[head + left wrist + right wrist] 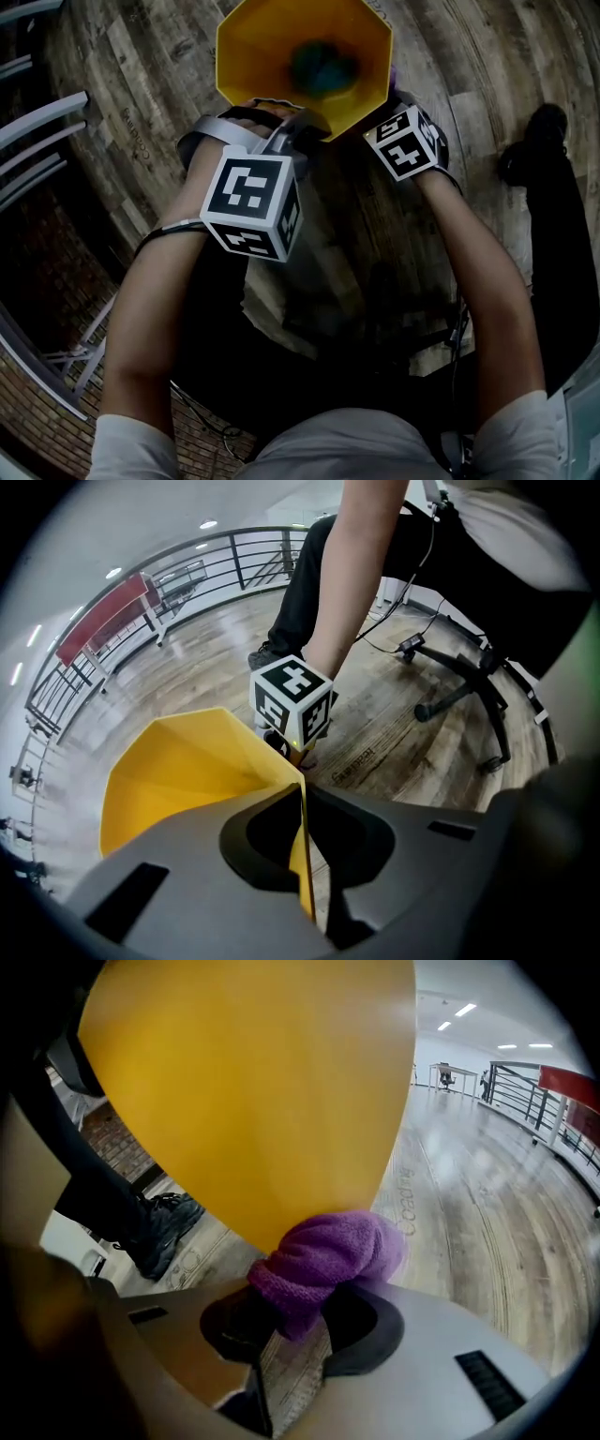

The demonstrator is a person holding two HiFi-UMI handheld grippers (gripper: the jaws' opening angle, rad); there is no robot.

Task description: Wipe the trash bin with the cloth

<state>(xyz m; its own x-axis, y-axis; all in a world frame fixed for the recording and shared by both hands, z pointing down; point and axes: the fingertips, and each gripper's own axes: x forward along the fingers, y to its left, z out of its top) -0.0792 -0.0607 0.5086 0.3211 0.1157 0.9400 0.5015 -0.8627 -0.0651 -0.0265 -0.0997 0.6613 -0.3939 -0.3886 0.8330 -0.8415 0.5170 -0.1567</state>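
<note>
Down in front of the person, over the wooden floor [469, 66], sits the yellow trash bin [253, 56], mouth up. Its wall looks thin, stiff and light, so it would likely slide or tip under a push. The rim seems the best hold, and the left tongs [305, 846] are clamped on that edge. The right tongs [298, 1321] pinch a soft purple cloth [328, 1255], bunched against the bin's outer wall.

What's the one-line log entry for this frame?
left gripper: shut on bin rim | right gripper: shut on cloth, at bin's outer wall
</note>
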